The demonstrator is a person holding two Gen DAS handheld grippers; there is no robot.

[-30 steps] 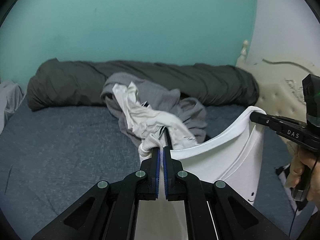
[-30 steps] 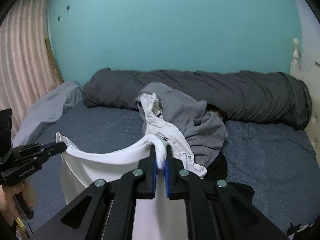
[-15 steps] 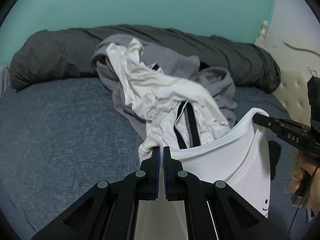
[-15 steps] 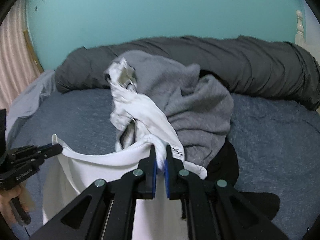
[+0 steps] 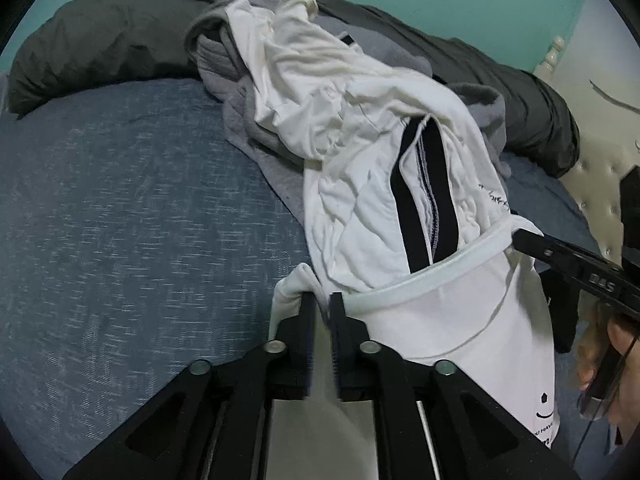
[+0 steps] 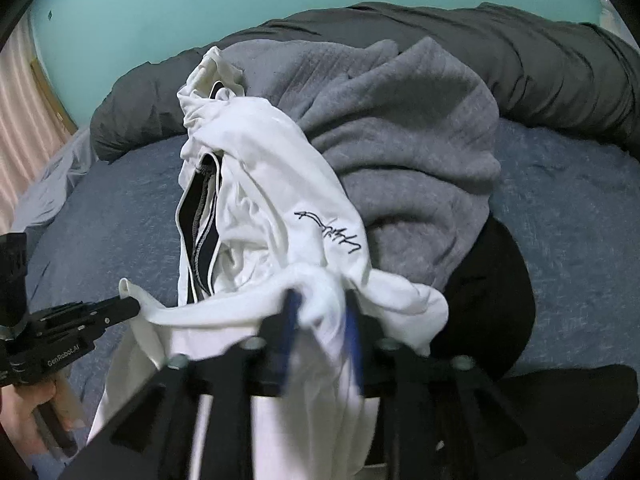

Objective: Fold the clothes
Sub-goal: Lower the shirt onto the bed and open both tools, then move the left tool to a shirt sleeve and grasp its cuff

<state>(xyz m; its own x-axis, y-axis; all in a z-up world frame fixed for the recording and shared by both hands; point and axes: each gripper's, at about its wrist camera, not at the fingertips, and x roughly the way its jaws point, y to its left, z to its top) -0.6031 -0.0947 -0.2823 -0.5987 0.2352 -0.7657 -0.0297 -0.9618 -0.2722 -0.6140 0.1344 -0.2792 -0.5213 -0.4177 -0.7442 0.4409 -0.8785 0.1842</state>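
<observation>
The left hand-held gripper [image 5: 319, 304] and the right hand-held gripper [image 6: 318, 312] each pinch the ribbed hem of a white T-shirt [image 5: 460, 320], stretched between them above the blue bed [image 5: 120, 220]. Left lies bare mattress; ahead, a rumpled clothes pile [image 6: 400, 140].

Bare blue mattress [image 5: 120, 220] lies open on the left; a heaped clothes pile [image 6: 400, 140] blocks the middle.
</observation>
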